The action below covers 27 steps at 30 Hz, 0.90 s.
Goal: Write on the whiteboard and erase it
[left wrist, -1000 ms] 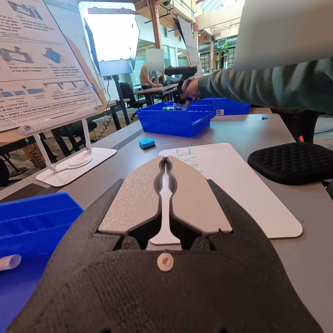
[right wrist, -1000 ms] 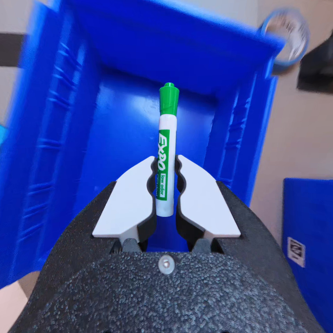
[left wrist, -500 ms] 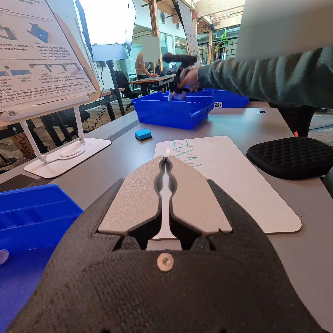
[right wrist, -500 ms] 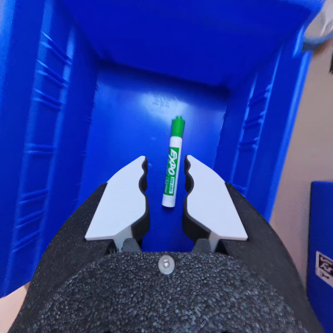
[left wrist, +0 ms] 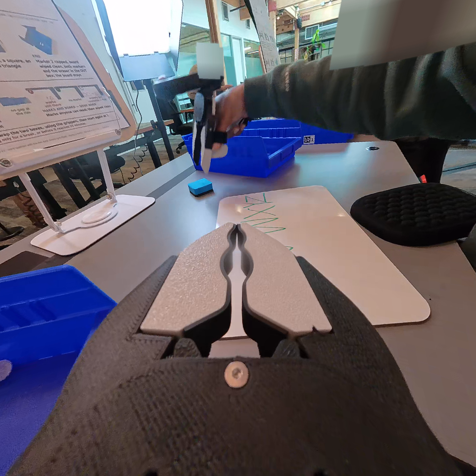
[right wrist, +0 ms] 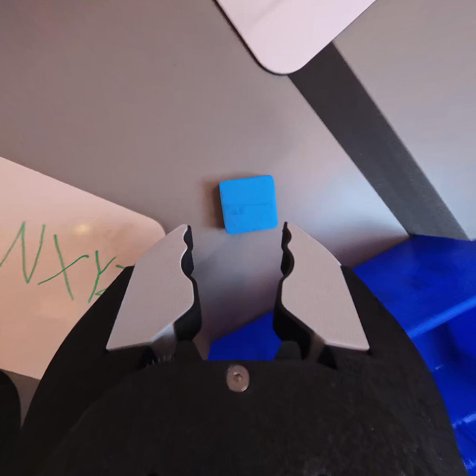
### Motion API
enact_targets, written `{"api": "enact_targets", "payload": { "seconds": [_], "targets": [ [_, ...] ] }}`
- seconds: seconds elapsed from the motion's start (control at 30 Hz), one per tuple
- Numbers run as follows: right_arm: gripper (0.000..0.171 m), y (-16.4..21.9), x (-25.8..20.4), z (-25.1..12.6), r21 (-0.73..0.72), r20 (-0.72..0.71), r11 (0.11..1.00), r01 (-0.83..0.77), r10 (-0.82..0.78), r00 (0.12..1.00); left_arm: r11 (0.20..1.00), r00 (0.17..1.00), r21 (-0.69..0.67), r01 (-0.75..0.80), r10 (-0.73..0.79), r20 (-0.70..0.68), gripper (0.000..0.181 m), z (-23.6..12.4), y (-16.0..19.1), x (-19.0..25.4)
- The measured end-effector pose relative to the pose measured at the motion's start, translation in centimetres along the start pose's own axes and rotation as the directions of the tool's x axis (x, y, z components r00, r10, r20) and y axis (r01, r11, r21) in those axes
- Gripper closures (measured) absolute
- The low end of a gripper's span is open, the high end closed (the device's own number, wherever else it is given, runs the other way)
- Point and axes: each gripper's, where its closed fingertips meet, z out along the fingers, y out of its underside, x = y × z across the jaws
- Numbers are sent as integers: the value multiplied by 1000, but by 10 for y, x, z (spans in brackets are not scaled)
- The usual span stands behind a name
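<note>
A white whiteboard (left wrist: pixel 334 257) with green marks (left wrist: pixel 260 213) lies flat on the grey table; its corner with the marks also shows in the right wrist view (right wrist: pixel 51 244). A small blue eraser (left wrist: pixel 201 186) sits on the table beyond the board's far left corner. My right gripper (right wrist: pixel 236 226) is open and empty, pointing down just above the eraser (right wrist: pixel 247 204); in the left wrist view it (left wrist: pixel 202 164) hangs over the eraser. My left gripper (left wrist: pixel 237 226) is shut and empty, low over the board's near edge.
A blue bin (left wrist: pixel 257 154) stands behind the eraser; its corner shows in the right wrist view (right wrist: pixel 425 296). Another blue bin (left wrist: pixel 38 309) is at the near left. A white document stand (left wrist: pixel 85 224) is at the left. A black padded rest (left wrist: pixel 417 213) lies right of the board. My right fingertips sit around 35 centimetres from my left ones. My right gripper is the nearer one to the eraser (right wrist: pixel 247 204): about 5 centimetres, against 40 centimetres. My left wrist view (left wrist: pixel 199 183) looks at it from another angle.
My right gripper let go of the green marker in the far blue bin, opened, and moved out of the bin to above the blue eraser. My left gripper stayed shut and nearly still.
</note>
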Motion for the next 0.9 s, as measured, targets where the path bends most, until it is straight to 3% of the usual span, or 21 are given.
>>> {"api": "enact_targets", "payload": {
  "seconds": [0.27, 0.37, 0.47, 0.9],
  "targets": [
    [105, 1, 6, 49, -137, 90, 988, 72, -60, 994, 999, 999, -31, 41, -42, -25, 181, 3, 12, -2],
    [117, 4, 7, 53, -160, 99, 978, 132, -117, 988, 998, 998, -37, 50, -51, -30, 181, 4, 14, -3],
    [118, 4, 6, 52, -147, 116, 977, 155, -138, 984, 997, 998, -43, 59, -61, -32, 181, 5, 16, -4],
    [109, 4, 5, 49, -121, 86, 979, 165, -156, 984, 998, 998, -46, 50, -51, -30, 181, 5, 16, -3]
  ]
}}
